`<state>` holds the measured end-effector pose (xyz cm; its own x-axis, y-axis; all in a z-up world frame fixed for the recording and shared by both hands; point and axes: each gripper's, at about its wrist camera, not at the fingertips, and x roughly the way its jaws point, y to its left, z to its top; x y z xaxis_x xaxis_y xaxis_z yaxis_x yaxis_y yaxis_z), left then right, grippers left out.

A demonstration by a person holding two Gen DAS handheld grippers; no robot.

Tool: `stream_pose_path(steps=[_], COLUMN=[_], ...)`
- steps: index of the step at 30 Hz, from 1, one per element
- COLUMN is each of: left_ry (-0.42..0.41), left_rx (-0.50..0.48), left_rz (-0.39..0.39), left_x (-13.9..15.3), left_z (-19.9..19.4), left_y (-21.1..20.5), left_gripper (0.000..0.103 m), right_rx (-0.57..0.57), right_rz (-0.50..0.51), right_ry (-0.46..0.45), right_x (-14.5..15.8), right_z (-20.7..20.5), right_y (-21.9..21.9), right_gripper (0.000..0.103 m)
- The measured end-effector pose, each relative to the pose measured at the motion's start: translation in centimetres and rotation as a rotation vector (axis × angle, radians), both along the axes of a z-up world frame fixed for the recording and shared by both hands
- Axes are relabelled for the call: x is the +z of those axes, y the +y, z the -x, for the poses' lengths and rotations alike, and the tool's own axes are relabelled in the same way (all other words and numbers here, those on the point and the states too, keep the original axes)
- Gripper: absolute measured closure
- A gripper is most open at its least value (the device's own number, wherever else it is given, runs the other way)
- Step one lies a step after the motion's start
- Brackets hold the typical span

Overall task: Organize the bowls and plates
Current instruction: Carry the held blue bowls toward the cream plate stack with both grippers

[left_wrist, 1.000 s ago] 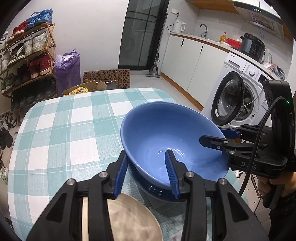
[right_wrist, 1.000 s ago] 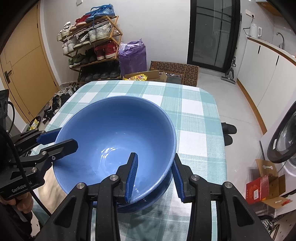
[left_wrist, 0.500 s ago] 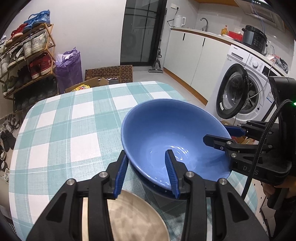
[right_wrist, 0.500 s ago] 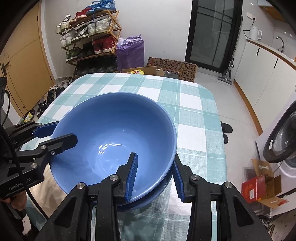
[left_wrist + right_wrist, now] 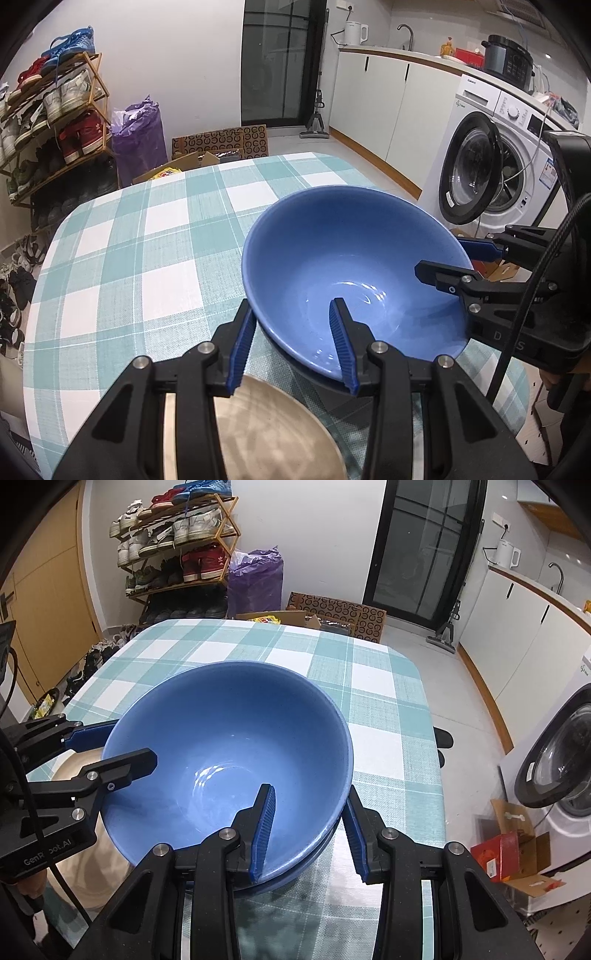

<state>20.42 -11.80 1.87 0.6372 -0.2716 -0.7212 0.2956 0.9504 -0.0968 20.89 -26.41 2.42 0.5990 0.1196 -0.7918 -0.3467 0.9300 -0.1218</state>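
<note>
A large light-blue bowl [image 5: 332,266] [image 5: 221,746] hangs just over a darker blue bowl [image 5: 314,382] [image 5: 306,867] on the checked table [image 5: 147,258]. My left gripper [image 5: 291,349] is shut on its near rim, one pad inside and one outside. From the opposite side my right gripper [image 5: 308,834] is shut on the rim in the same way. Each gripper shows in the other's view: the right gripper [image 5: 441,256] at the bowl's right edge, the left gripper [image 5: 118,744] at its left edge. A beige plate [image 5: 266,432] [image 5: 81,871] lies under the left gripper.
The table's right edge [image 5: 436,775] runs close to the bowls. On the floor beyond it are a washing machine [image 5: 491,177] with its door open and a cardboard box [image 5: 509,853]. A shoe rack [image 5: 173,542] stands behind the table.
Both grippers have sunk slightly with the light-blue bowl, so less of the dark bowl beneath shows. The grips have not changed.
</note>
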Motion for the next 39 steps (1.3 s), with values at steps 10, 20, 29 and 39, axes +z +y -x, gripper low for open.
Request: stream_pose_path(steps=[10,20,29,39], left_ry=[0.022,0.042,0.094,0.121], left_rx=[-0.008,-0.022,0.014,0.019], left_rz=[-0.035,-0.012,0.086,0.16], left_x=[-0.5,-0.5,-0.7,-1.8], left_z=[0.1,0.3,-0.6,-1.6], left_y=[-0.3,0.0,1.9,2.9], left_gripper=[0.06,0.023,0.005,0.0], right_rx=[0.017,0.005,-0.058,-0.081], right_rz=[0.012,-0.076,-0.232,-0.355], right_ry=[-0.007,0.009,0.037,0.059], right_x=[-0.5,-0.6,-1.0,-2.3], right_z=[0.6,0.9,0.7,0.7], right_y=[0.3,-1.6,-4.1,-5.4], right_gripper=[0.054,0.027,0.012,0.01])
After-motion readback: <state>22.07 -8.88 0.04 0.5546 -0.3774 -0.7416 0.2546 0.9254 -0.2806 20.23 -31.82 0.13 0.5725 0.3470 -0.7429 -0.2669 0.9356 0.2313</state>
